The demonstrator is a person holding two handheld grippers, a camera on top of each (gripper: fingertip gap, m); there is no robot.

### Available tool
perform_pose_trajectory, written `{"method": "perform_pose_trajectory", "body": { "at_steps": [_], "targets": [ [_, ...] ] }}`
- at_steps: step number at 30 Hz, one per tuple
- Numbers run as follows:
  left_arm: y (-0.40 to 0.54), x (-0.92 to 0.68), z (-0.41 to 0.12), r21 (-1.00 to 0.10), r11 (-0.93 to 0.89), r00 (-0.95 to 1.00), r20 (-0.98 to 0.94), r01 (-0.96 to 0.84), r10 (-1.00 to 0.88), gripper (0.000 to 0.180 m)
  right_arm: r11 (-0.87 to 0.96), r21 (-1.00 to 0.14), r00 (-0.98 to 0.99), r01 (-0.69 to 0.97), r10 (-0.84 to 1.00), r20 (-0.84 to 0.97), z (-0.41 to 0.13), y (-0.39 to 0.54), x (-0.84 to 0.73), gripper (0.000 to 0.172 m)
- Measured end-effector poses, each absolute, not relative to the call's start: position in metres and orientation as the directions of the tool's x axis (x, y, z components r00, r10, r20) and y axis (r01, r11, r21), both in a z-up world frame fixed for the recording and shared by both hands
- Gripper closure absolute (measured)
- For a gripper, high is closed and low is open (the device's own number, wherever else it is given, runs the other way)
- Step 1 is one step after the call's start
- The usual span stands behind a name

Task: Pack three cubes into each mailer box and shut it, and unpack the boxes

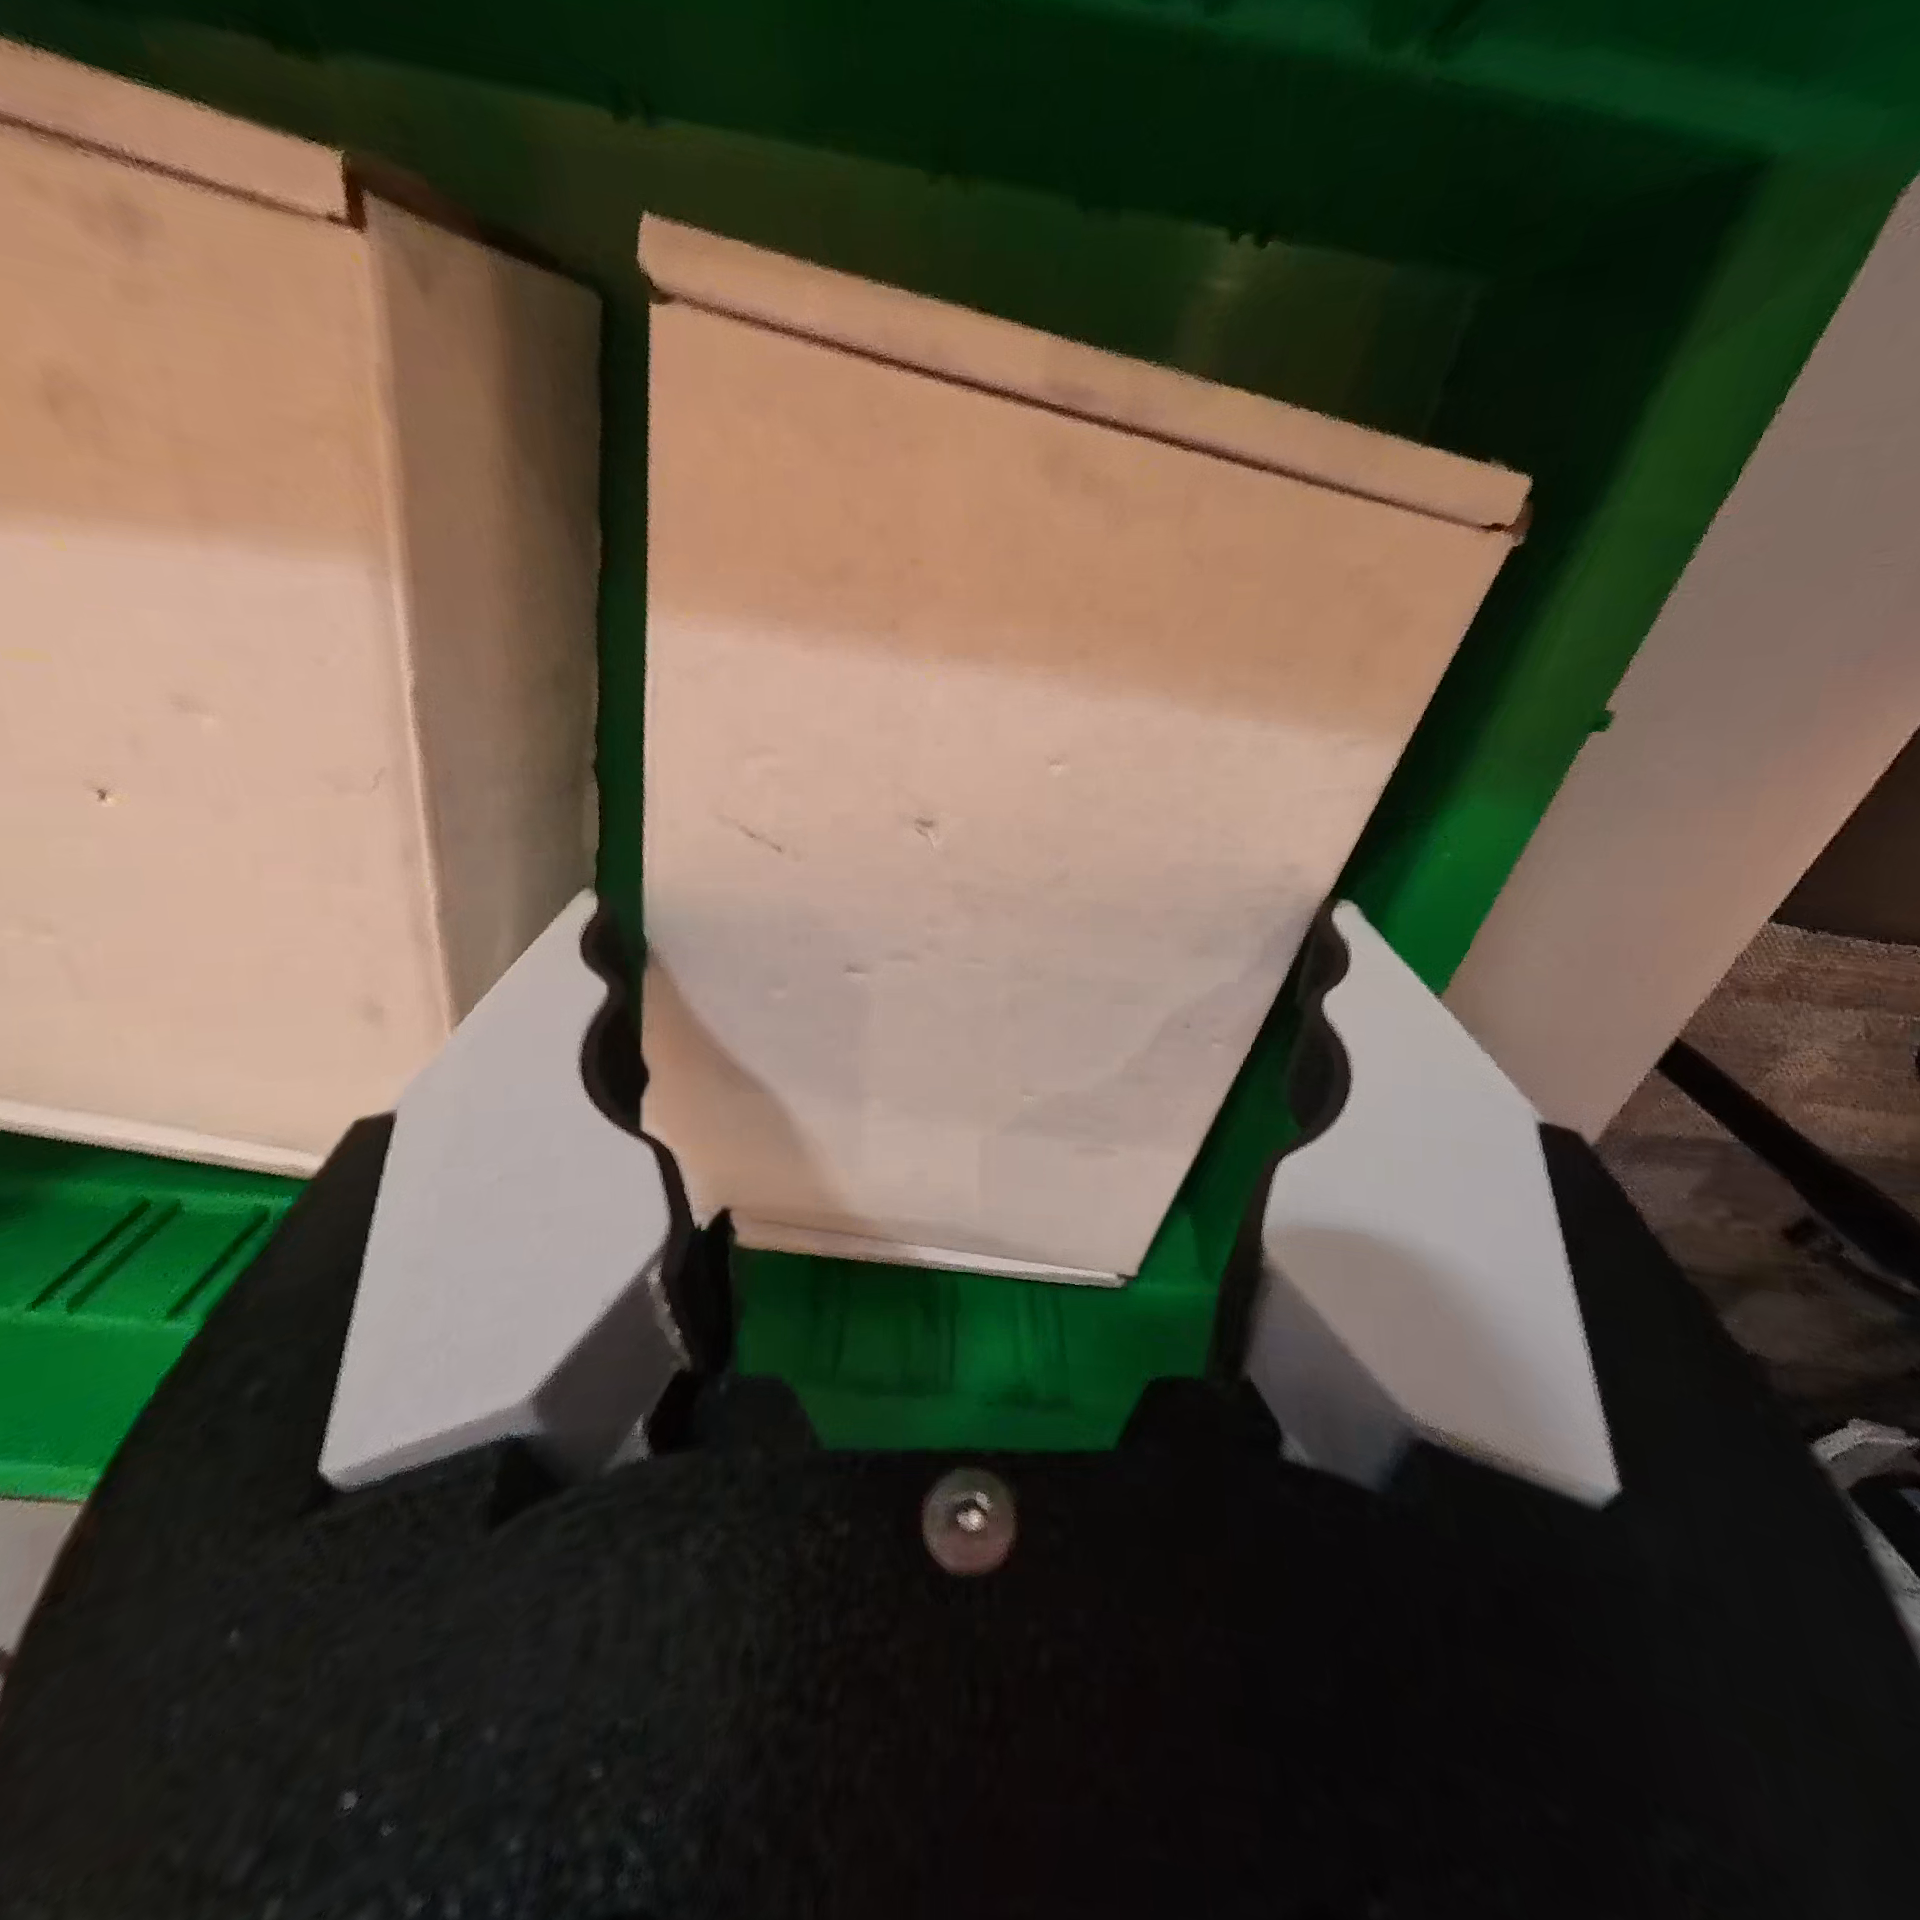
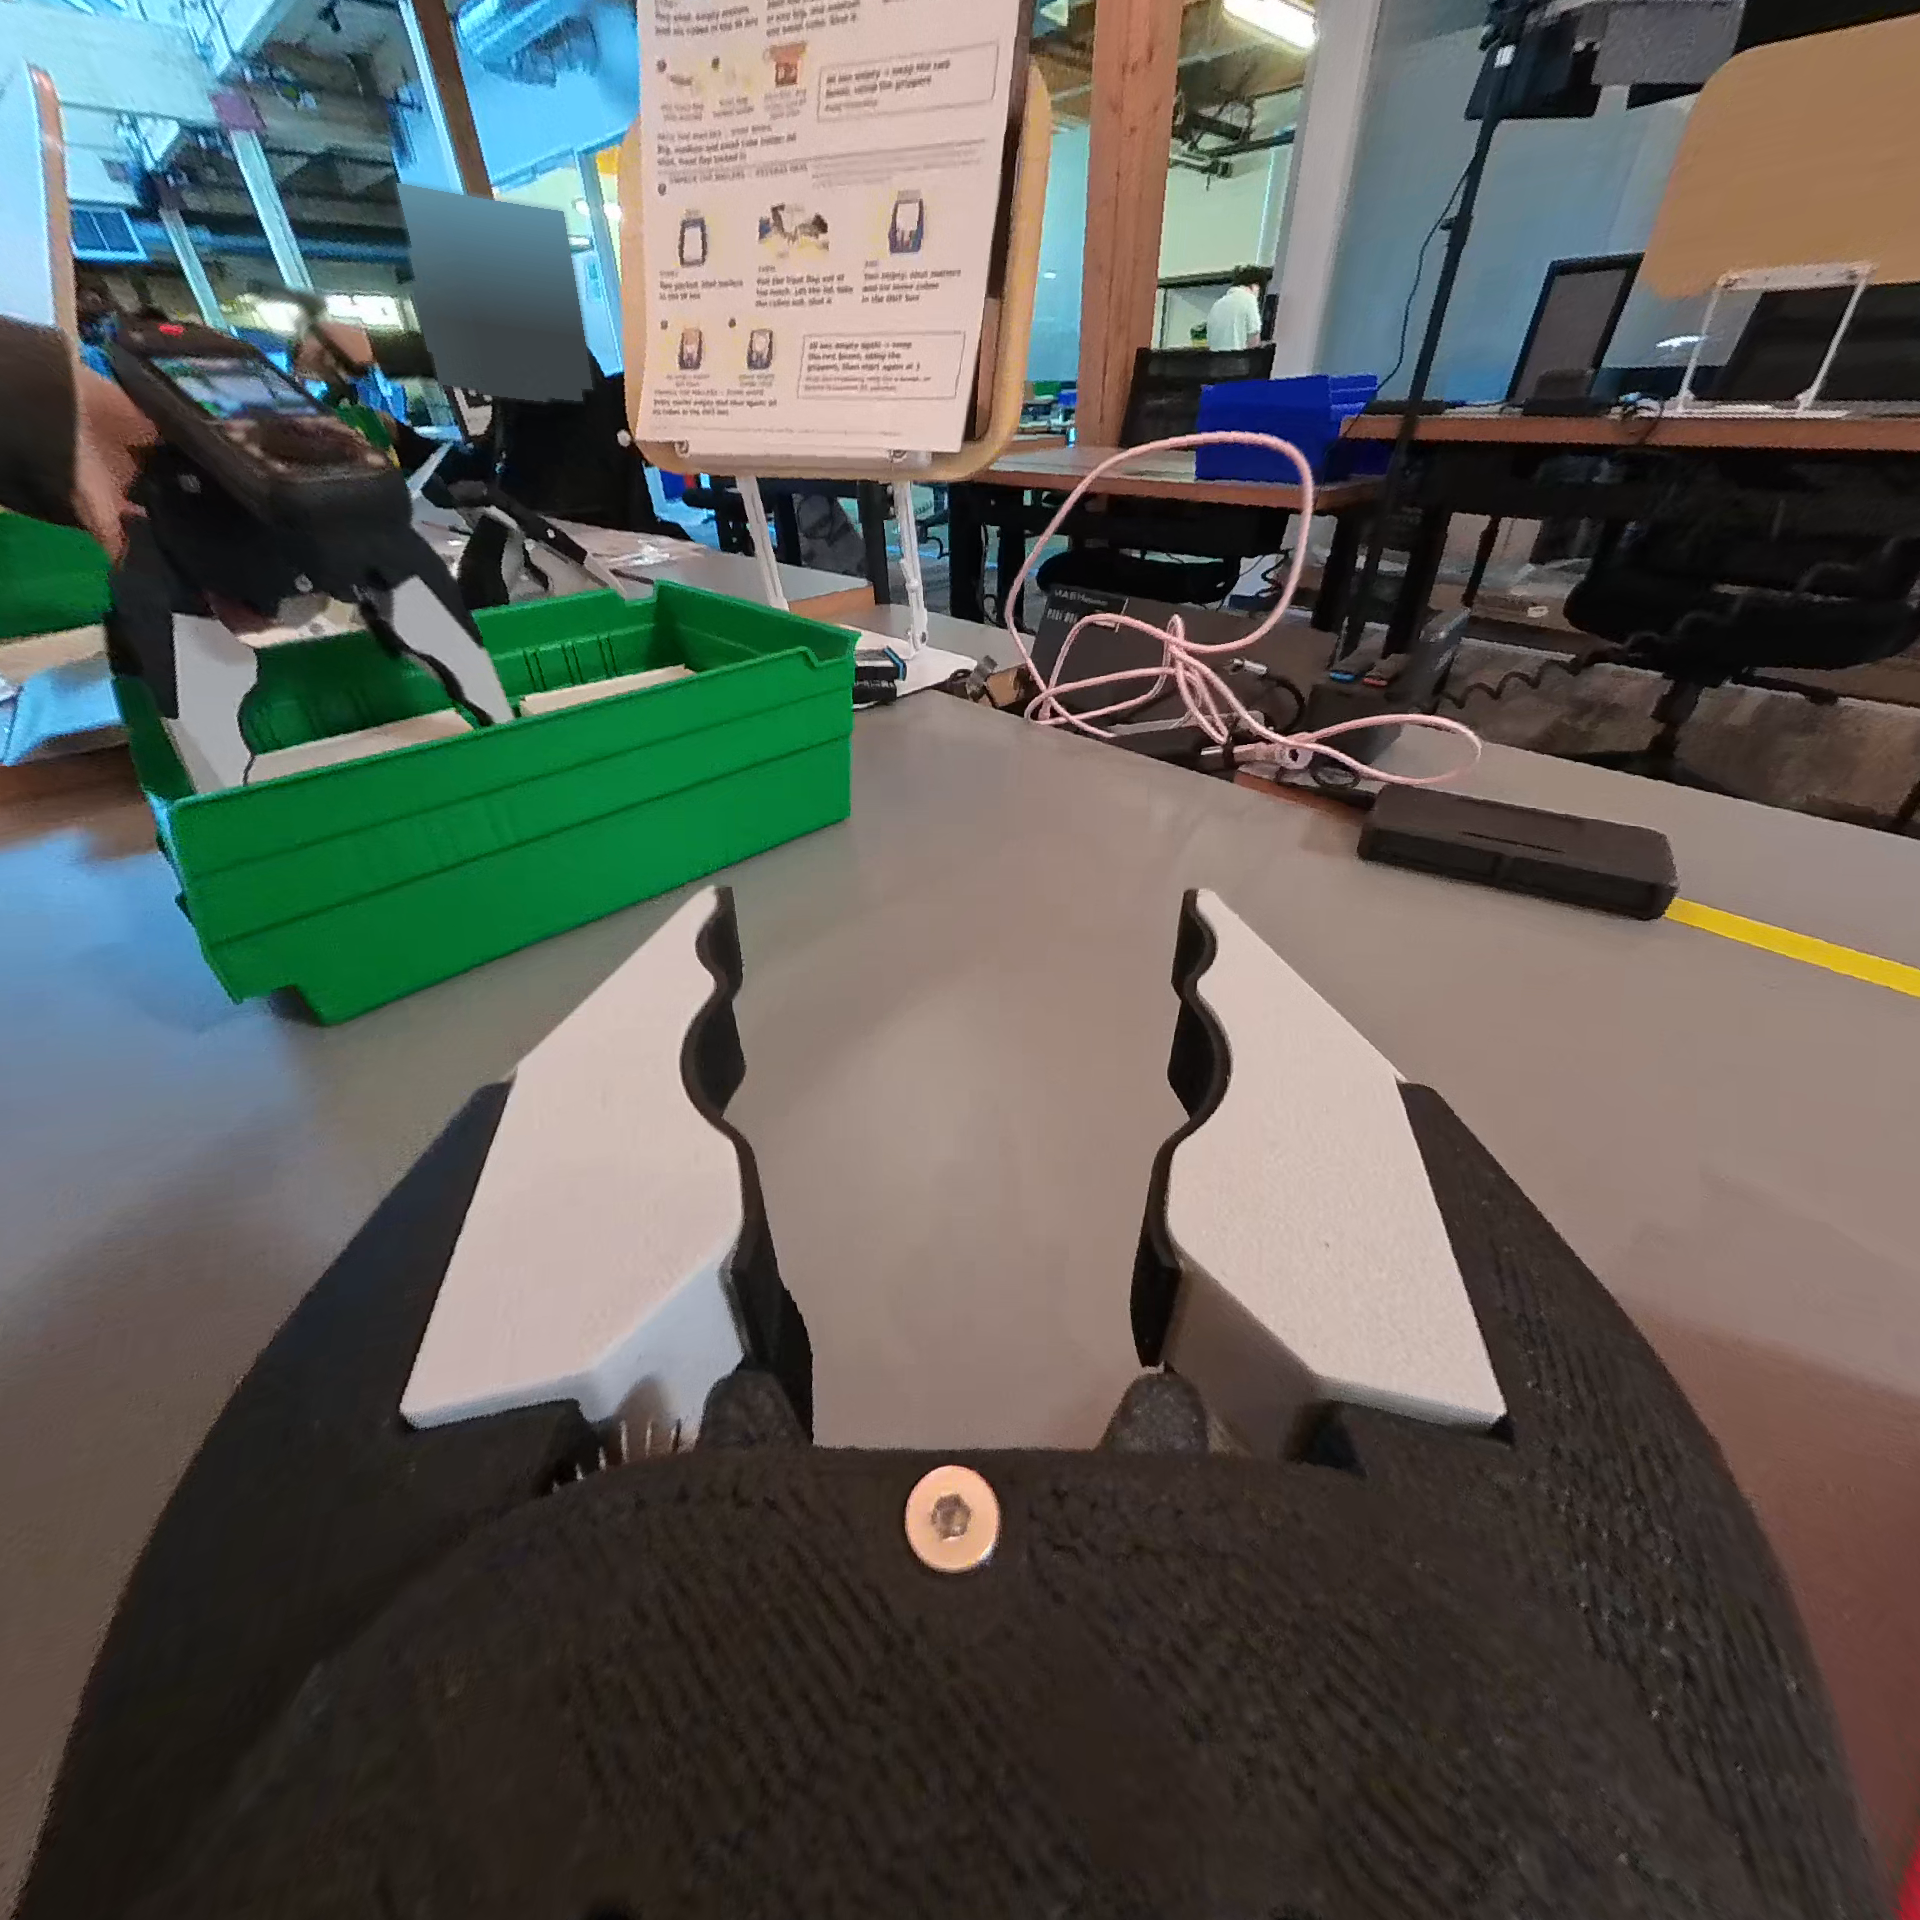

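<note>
In the left wrist view, two closed cardboard mailer boxes lie in a green bin: a smaller one in the middle and a larger one to its left. My left gripper is open wide and straddles the smaller box. Its left pad is at the box's edge, and green shows between the box and the right pad. The right wrist view shows this gripper reaching down into the bin. My right gripper is open and empty, low over the grey table. No cubes are in view.
An instruction sheet on a stand rises behind the bin. A pink cable and a flat black device lie at the table's far right, beside a yellow tape line. A person's hand holds the left gripper. Spacing between my two grippers at the tips: around 35 cm.
</note>
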State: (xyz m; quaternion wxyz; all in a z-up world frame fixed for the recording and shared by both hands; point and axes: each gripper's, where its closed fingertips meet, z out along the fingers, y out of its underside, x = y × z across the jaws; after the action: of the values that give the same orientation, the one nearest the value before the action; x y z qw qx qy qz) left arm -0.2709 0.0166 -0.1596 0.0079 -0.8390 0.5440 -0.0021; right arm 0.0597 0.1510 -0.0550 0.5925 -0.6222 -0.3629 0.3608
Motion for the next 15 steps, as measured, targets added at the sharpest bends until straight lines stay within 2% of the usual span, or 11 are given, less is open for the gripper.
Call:
{"method": "perform_pose_trajectory", "body": {
  "at_steps": [6, 11, 15],
  "targets": [
    [0.019, -0.268, -0.164, -0.061, -0.422, 0.42, 0.043, -0.905, -0.907, 0.052, 0.002, -1.0, 0.441, 0.001, 0.898, 0.002, -0.049, 0.142, 0.057, 0.095],
    [0.017, -0.268, -0.167, -0.016, -0.386, 0.385, 0.033, -0.922, -0.922, 0.052, -0.011, -1.0, 0.429, 0.018, 0.903, -0.002, -0.053, 0.141, 0.054, 0.095],
    [0.017, -0.268, -0.168, -0.026, -0.404, 0.403, 0.046, -0.914, -0.914, 0.052, -0.004, -1.0, 0.42, 0.025, 0.908, 0.007, -0.055, 0.139, 0.051, 0.099]
  ]
}}
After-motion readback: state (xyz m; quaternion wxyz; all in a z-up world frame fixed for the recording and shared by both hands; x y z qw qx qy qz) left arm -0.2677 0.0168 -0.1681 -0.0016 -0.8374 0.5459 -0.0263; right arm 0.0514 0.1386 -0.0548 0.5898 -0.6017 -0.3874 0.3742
